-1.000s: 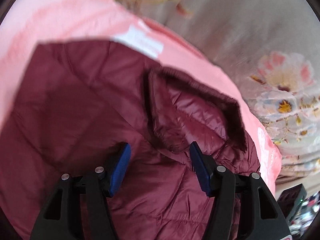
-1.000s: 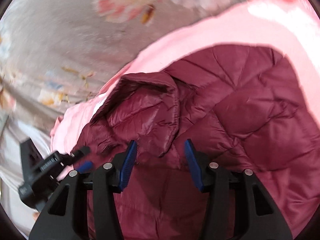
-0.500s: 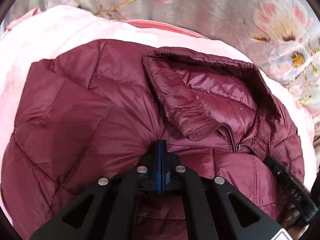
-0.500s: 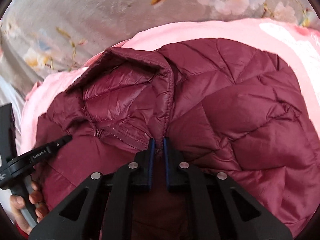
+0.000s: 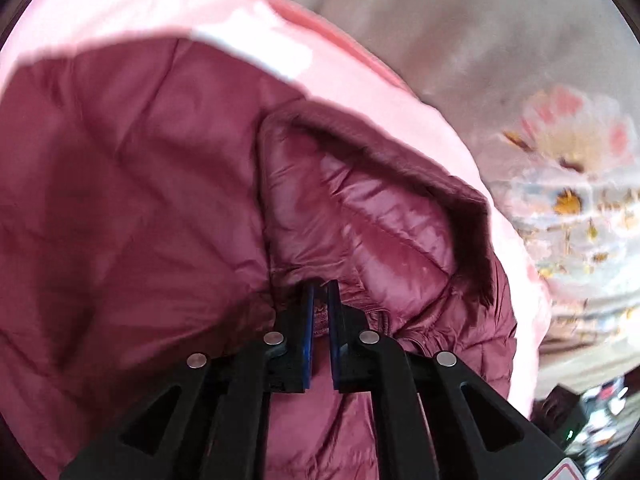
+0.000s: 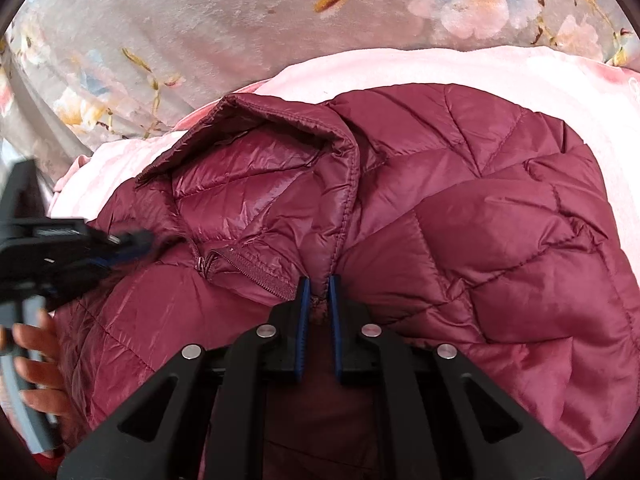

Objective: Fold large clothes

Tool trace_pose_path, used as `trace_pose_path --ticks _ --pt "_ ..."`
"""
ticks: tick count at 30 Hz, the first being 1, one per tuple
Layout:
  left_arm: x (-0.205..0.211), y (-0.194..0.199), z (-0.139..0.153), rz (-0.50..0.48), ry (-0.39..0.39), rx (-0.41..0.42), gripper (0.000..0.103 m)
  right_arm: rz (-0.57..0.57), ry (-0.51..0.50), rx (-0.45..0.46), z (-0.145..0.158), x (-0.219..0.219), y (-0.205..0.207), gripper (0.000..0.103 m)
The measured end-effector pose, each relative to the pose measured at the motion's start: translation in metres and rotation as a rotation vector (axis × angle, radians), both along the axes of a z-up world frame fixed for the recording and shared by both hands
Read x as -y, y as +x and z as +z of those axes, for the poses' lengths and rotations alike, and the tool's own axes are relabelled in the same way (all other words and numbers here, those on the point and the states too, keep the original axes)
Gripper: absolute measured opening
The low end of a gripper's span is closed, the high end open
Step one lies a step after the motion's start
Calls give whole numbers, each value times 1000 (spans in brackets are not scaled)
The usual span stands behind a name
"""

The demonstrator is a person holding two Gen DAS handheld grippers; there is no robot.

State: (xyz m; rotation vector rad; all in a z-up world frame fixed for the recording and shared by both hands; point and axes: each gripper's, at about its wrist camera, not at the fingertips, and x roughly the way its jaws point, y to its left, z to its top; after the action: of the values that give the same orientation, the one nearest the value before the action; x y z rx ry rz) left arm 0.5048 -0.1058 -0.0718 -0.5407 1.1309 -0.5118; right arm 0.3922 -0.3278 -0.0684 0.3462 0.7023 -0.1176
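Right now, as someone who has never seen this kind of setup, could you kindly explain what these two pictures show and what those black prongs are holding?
There is no robot here: a person holds a two-finger clamp tool in each hand, and each tool carries a wide-angle camera that looks along its fingers. One picture comes from the left gripper, the other from the right gripper. The black prongs with blue pads are the tools' fingers. On a pink blanket over a floral bedcover lies a maroon puffer jacket. Each gripper is shut on a pinch of the jacket's fabric near its collar. In the right view, the person's hand with the other tool shows at the left edge.
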Motion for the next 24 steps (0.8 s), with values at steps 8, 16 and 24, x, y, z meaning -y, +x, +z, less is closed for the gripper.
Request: trace_pose_path --ticks 8,16,24 --pt "-8 -22 23 -38 123 187 0 23 28 39 4 0 -6 12" --pt "-9 -23 20 -18 3 77 16 28 44 43 3 -1 -5 12" --pt "-18 -18 11 44 -9 27 43 34 47 45 1 -1 -5 12"
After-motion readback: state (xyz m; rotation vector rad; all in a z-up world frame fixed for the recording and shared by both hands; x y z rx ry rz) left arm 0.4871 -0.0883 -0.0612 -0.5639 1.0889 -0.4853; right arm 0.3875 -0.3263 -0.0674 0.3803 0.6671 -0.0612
